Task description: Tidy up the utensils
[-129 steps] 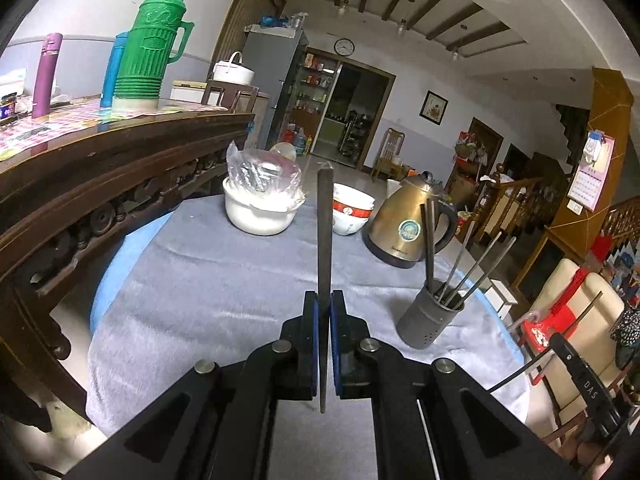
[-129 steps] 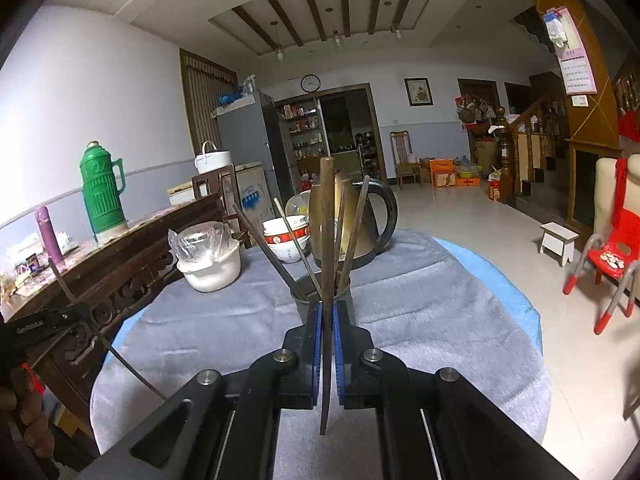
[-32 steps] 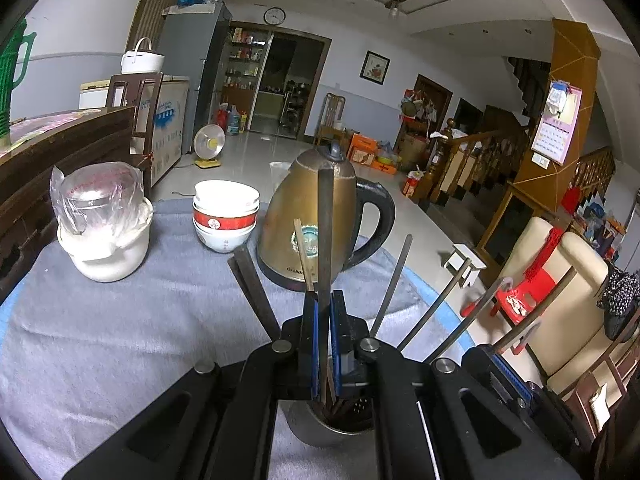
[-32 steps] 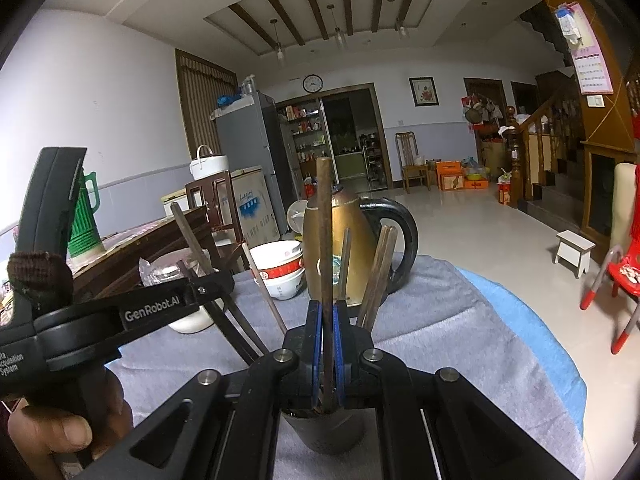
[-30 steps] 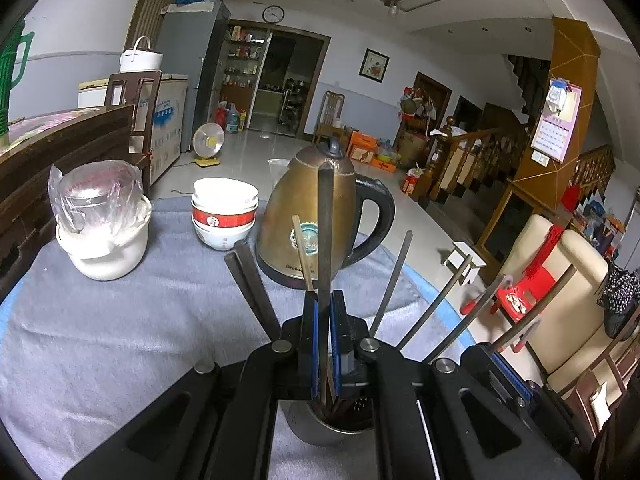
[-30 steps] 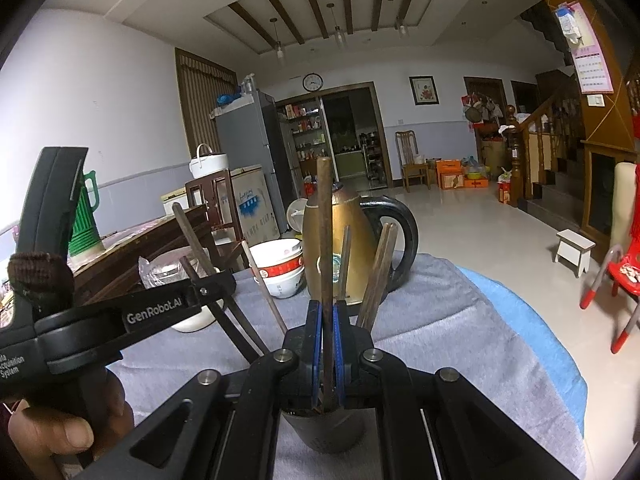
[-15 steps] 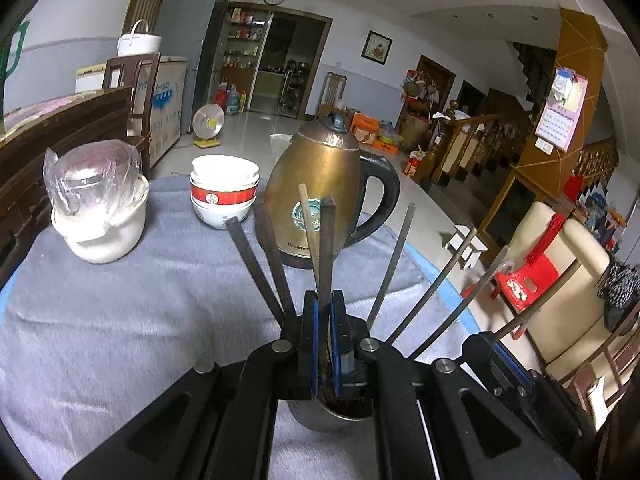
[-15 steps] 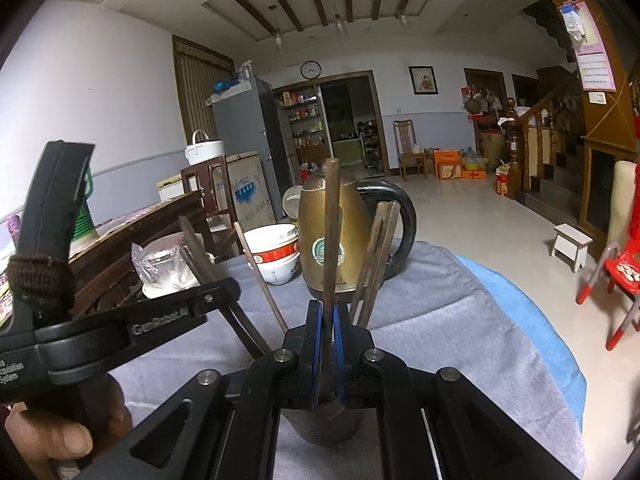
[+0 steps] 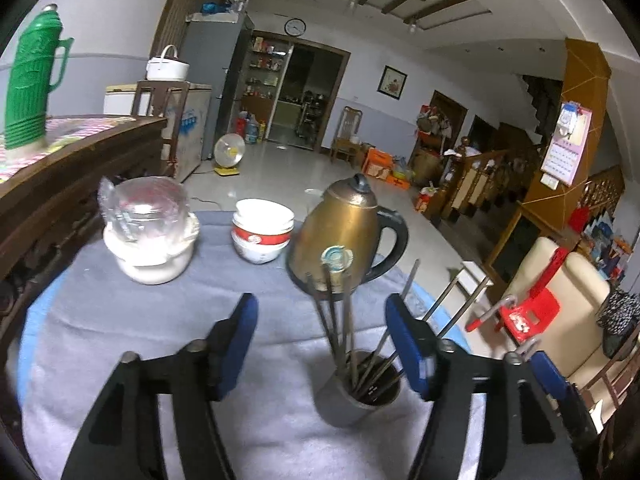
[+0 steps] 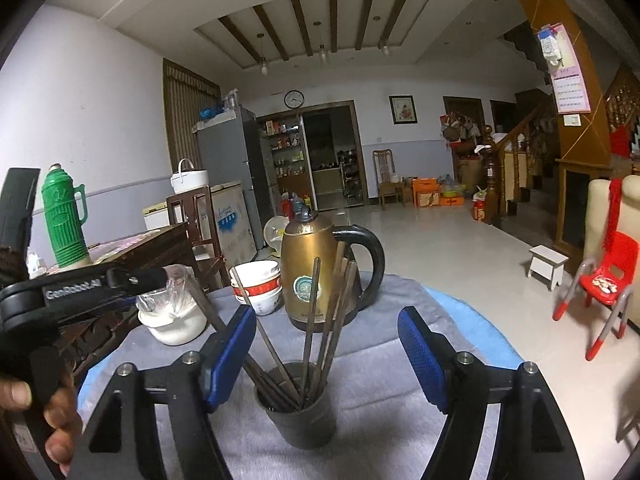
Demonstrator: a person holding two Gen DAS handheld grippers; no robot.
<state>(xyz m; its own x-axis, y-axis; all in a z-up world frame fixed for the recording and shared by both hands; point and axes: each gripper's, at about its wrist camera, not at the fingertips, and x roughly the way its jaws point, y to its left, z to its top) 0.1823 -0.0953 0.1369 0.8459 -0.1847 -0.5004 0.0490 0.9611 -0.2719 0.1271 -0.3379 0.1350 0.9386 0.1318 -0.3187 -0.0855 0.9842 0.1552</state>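
A dark grey utensil cup (image 9: 352, 394) (image 10: 298, 412) stands on the grey cloth and holds several dark chopsticks (image 9: 338, 320) (image 10: 320, 320) that fan out upward. My left gripper (image 9: 320, 340) is open and empty, its blue pads either side of the cup, a little above it. My right gripper (image 10: 326, 356) is open and empty, also straddling the cup. The left gripper's body (image 10: 76, 284) and the hand holding it show at the left of the right wrist view.
A brass kettle (image 9: 346, 232) (image 10: 316, 276) stands just behind the cup. Stacked white and red bowls (image 9: 262, 236) and a plastic-covered white bowl (image 9: 150, 236) sit further left. A dark wooden sideboard (image 9: 60, 184) with a green thermos (image 9: 30, 76) flanks the table's left.
Both grippers were shut on a chopstick above the cup; both have opened and the chopsticks now stand in the cup. Both grippers have pulled back slightly.
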